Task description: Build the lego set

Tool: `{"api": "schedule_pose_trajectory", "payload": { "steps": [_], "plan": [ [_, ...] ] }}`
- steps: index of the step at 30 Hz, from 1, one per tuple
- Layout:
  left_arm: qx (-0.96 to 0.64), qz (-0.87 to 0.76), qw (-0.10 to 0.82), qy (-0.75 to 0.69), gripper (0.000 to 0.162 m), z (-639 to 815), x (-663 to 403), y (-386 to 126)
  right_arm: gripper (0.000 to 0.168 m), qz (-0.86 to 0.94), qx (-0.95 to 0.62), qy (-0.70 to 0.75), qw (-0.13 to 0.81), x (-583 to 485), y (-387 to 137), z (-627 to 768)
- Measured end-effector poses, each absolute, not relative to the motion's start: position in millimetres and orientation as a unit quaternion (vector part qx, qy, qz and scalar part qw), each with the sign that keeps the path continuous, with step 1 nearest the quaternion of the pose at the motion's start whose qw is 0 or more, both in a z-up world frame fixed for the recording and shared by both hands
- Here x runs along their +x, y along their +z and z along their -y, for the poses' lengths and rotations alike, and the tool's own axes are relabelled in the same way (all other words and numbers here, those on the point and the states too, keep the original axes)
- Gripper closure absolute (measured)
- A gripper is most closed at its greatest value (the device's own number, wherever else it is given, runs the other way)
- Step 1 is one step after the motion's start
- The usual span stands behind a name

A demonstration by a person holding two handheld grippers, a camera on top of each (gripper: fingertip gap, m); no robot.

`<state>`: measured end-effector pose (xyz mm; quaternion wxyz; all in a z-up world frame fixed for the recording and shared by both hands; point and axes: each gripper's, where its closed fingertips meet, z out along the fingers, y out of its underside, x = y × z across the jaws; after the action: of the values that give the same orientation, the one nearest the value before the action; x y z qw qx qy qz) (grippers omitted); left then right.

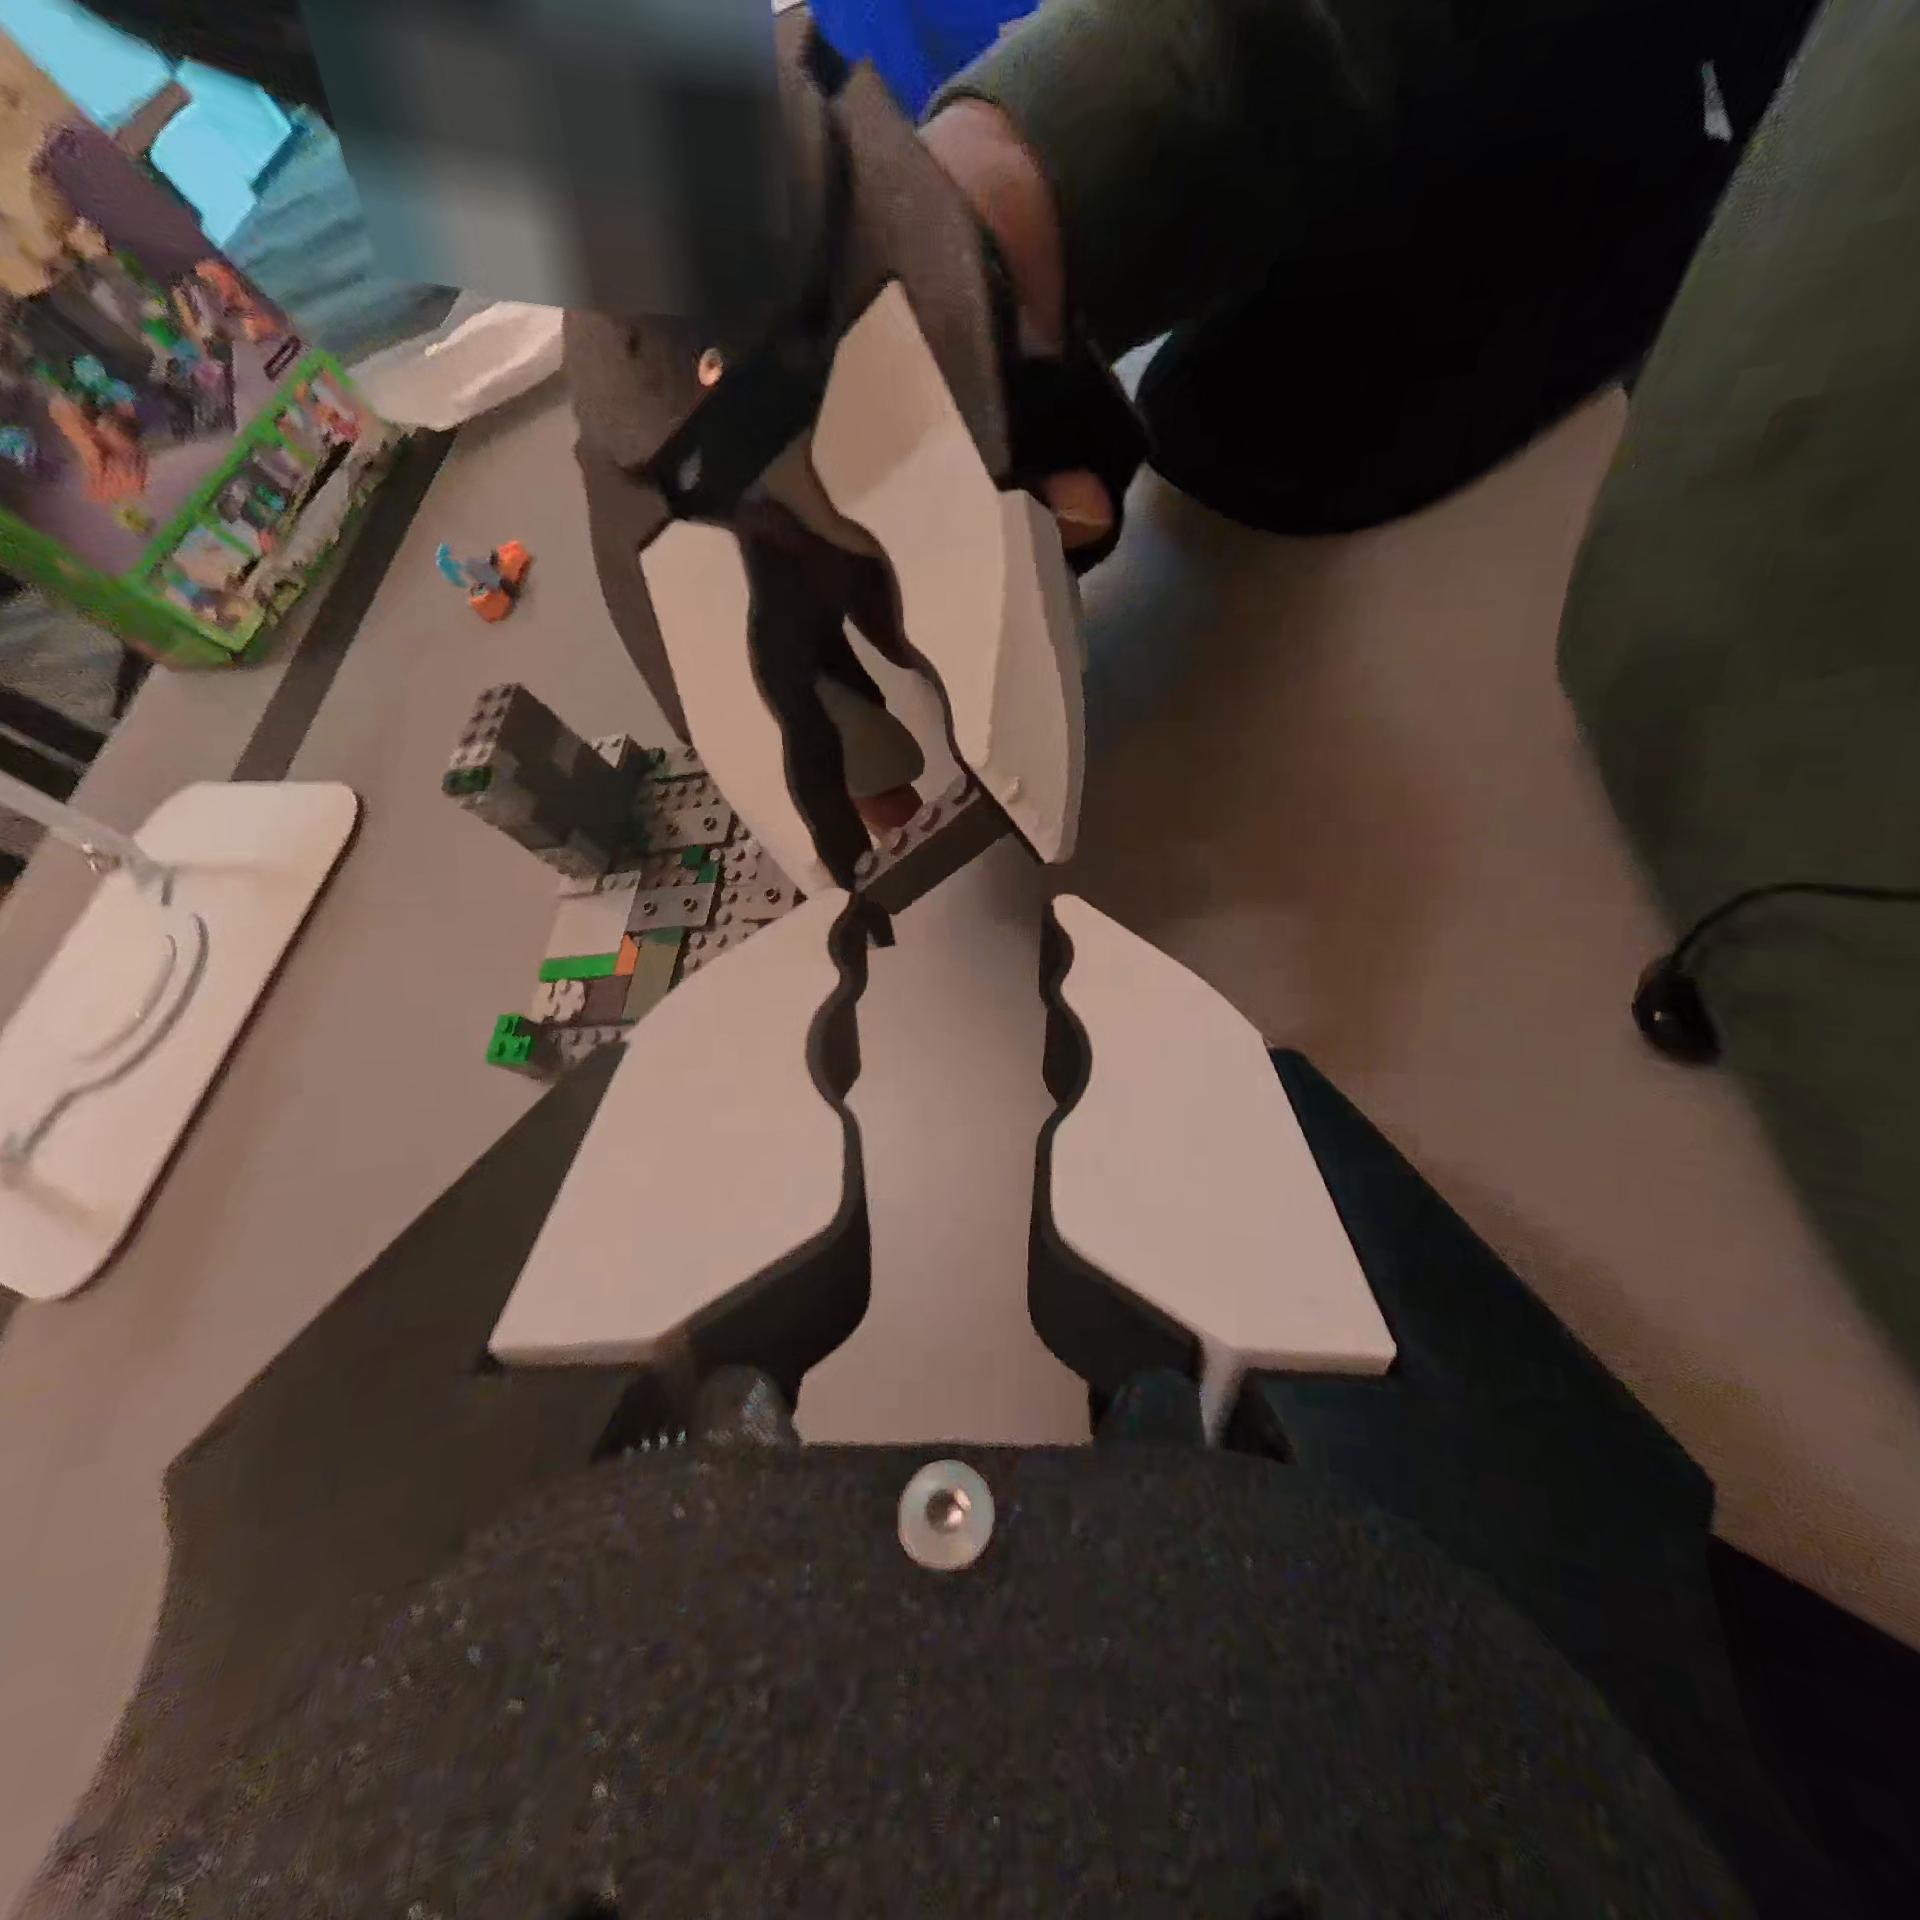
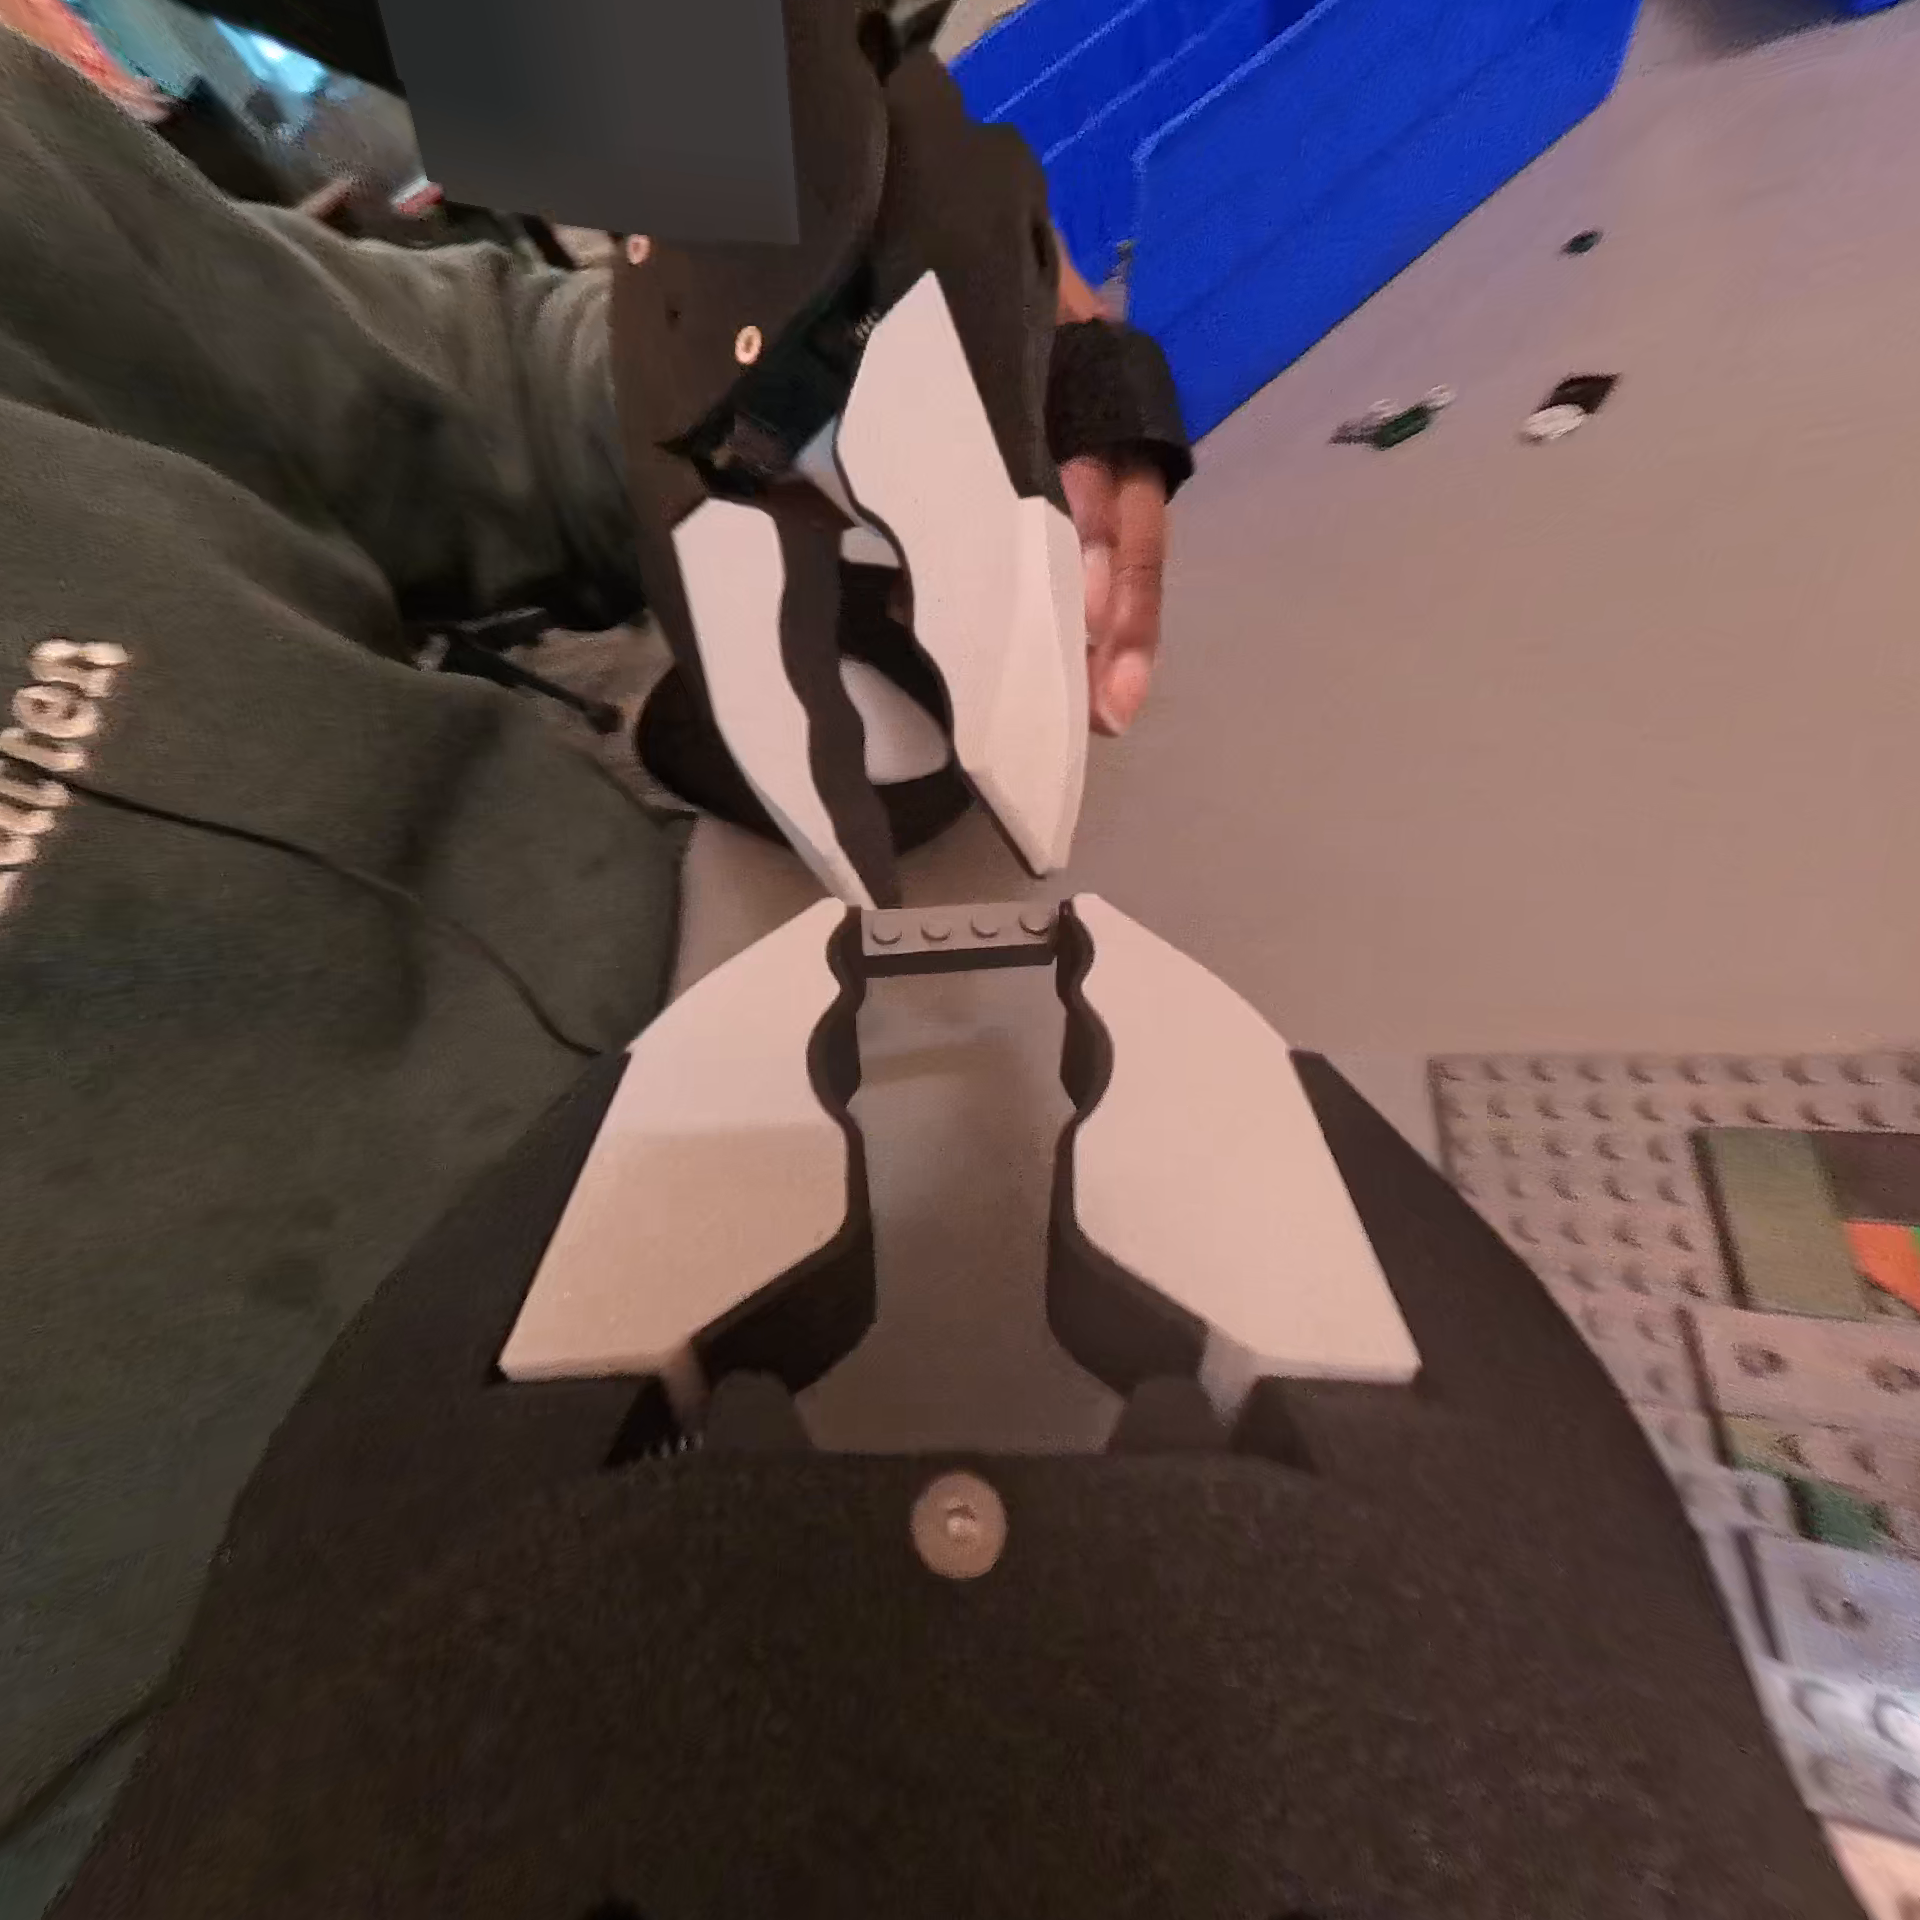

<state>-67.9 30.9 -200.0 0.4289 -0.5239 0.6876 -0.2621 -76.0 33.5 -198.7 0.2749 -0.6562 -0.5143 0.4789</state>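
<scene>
My right gripper [image 2: 961, 940] is shut on a dark grey four-stud brick [image 2: 956, 932], held by its ends between the fingertips and above the table. In the left wrist view the right gripper [image 1: 940, 868] comes down from above with that brick [image 1: 930, 836]. My left gripper [image 1: 951, 914] is open and empty, tip to tip with the right one, its fingertips just below the brick. It also shows in the right wrist view [image 2: 956, 878], open. The partly built grey, green and orange Lego model [image 1: 623, 862] stands on the table to the left; its grey baseplate [image 2: 1558, 1164] shows at the right.
A Lego box [image 1: 177, 468] stands at far left, with a white flat stand [image 1: 156, 1018] and a small orange and blue figure [image 1: 488, 577]. Blue bins [image 2: 1299, 156] and loose small pieces [image 2: 1392, 421] lie farther off. A black cable [image 1: 1673, 1018] and the person's green sweatshirt [image 2: 260, 831] are close. My left and right fingertips are right by each other.
</scene>
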Motion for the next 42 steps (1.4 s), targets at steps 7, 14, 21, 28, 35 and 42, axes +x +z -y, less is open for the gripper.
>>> {"api": "schedule_pose_trajectory", "payload": {
  "steps": [7,14,21,28,35,42],
  "plan": [
    [-0.441,-0.745,0.437,-0.244,0.137,-7,-55,-200,0.133,0.541,-0.635,0.510,0.209,-76,-206,-3],
    [-0.418,-0.766,0.430,-0.230,0.148,-1,-50,-205,0.133,0.542,-0.636,0.512,0.195,-71,-209,2],
    [-0.516,-0.713,0.457,-0.125,0.149,-78,-55,-206,0.122,0.510,-0.683,0.460,0.249,-42,-208,-31],
    [-0.681,-0.633,0.368,-0.019,0.149,-215,-70,-252,0.123,0.468,-0.708,0.431,0.307,-7,-202,-53],
    [-0.688,-0.645,0.326,0.057,0.149,-276,-64,-275,0.124,0.460,-0.713,0.425,0.316,3,-210,-50],
    [-0.695,-0.650,0.304,0.044,0.143,-274,-54,-276,0.125,0.455,-0.709,0.435,0.318,5,-210,-52]
  ]
}}
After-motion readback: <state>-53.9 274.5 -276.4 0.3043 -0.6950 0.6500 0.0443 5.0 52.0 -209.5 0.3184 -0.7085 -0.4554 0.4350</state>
